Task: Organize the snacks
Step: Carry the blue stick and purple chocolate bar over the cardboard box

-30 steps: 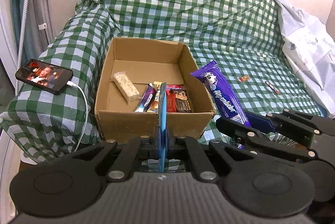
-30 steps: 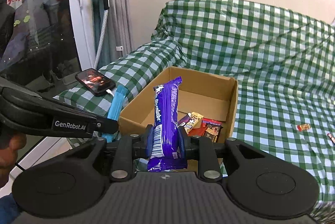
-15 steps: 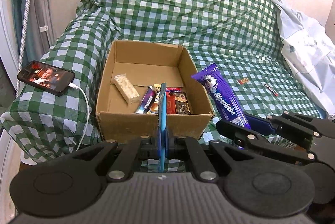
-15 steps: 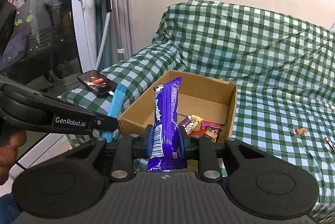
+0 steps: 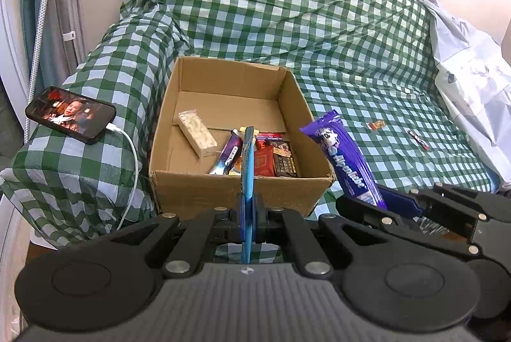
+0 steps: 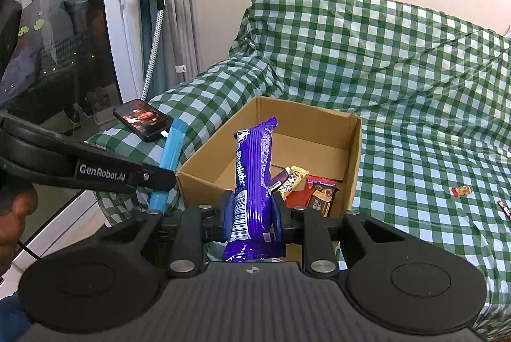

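Best lowered both clamped grippers, right [image 6: 250, 214] on purple Alpenliebe pack [image 6: 252, 179], left [image 5: 247, 211] on maybe a blue flat packet [image 5: 247, 169], over cardboard box [image 5: 236, 192] before letting go.

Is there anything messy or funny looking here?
Yes. Two small snacks, a red candy and a thin dark stick, lie loose on the checkered cover, away from the cardboard box where the others sit. A phone plays video on the armrest.
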Demonstrator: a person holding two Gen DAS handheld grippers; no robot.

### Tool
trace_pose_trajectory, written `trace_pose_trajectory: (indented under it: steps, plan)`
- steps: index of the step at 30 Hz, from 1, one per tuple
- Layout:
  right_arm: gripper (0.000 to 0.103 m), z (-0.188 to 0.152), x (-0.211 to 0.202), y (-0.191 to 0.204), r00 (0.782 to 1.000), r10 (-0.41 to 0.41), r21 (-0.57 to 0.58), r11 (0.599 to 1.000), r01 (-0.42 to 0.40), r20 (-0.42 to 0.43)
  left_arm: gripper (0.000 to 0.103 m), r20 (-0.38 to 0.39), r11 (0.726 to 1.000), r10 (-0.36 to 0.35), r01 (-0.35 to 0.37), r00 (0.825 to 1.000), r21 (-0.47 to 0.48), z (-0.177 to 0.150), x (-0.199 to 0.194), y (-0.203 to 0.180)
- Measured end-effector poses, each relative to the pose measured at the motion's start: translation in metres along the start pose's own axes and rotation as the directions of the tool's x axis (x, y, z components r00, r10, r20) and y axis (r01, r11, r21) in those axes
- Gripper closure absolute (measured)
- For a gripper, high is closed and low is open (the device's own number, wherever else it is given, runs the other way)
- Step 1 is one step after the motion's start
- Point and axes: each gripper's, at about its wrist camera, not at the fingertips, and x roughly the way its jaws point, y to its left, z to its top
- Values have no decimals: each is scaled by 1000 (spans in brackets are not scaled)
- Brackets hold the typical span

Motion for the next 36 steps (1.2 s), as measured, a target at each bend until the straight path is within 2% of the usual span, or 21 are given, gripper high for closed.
trace_pose_trajectory:
  steps: [13,28,36]
  plan:
    - [77,5,27,-15,999,-24,50,998,26,-41,99,-33,1000,-3,2,999,-23,17,28,9]
    - [77,23,75,-35,996,-48,66,996,52,-69,99,-4,1000,2,-2,1000,-28,69,71,11]
    - [77,33,109,-44,995,-47,65,996,52,-87,99,-24,999,28,-29,999,-32,94,110,20]
